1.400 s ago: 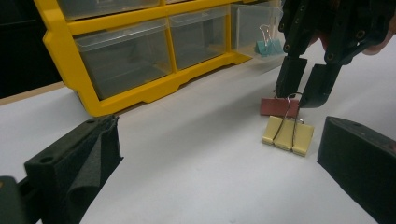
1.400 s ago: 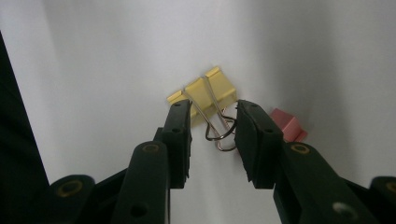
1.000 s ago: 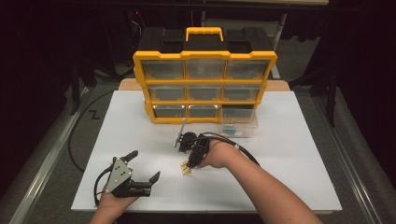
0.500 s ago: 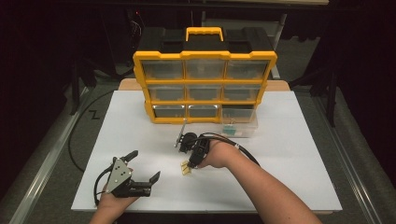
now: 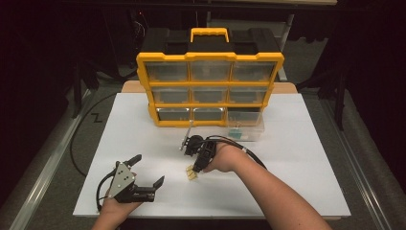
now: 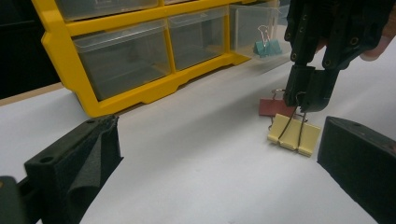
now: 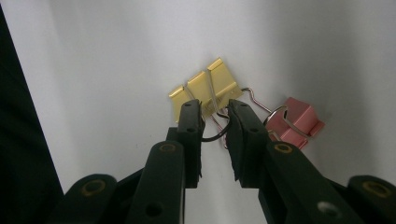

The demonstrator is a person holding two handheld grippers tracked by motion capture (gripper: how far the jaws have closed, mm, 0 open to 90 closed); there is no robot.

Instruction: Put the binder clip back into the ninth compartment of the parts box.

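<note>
Item 1: yellow binder clip [image 7: 205, 88] on the white table [image 5: 143, 139], beside a pink clip [image 7: 296, 119]. My right hand-held gripper [image 7: 215, 109] has just been closing, jaws nearly together around the clip's wire handles; I cannot tell if they press. The left gripper view adds a teal clip [image 6: 267, 46] by the yellow organiser [image 6: 140, 88]. Left hand-held gripper [image 5: 149, 170]: jaws apart, empty.

Yellow binder clip [image 7: 205, 88], glossy painted metal with thin wire handles. Matt white table sheet [image 5: 143, 139]. Organizer [image 5: 210, 88]: shiny yellow plastic, clear drawers.
</note>
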